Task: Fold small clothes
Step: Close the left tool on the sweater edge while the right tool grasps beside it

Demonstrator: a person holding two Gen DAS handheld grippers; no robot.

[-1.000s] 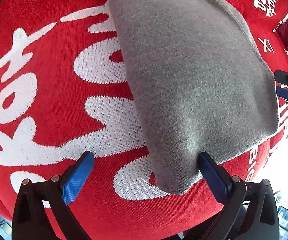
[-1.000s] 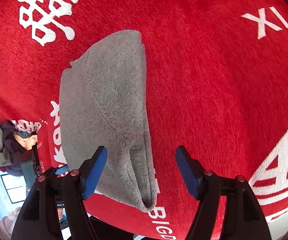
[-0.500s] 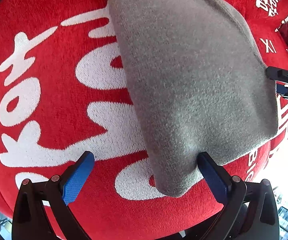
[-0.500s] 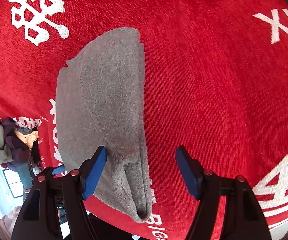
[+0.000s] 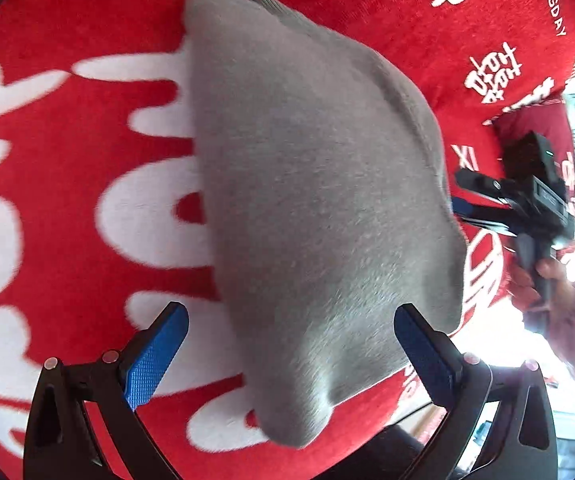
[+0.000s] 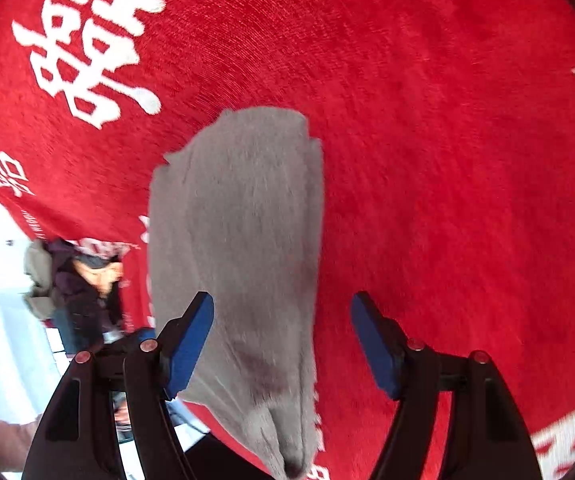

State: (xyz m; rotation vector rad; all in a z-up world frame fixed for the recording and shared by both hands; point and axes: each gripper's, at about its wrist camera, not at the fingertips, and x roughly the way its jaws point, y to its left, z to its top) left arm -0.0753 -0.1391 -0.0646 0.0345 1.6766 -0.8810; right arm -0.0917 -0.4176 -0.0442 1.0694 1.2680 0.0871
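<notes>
Blue-padded jaws are held wide apart on both grippers; nothing is gripped.

Left gripper [image 5: 291, 348] and right gripper [image 6: 283, 344] are each seen poised over the folded grey garment [image 5: 311, 208], whose near end lies between the spread pads without being pinched. The garment is laid flat on a red cloth [image 6: 427, 140] printed with white characters; a hand [image 5: 555, 276] is seen on the right gripper's handle.
</notes>
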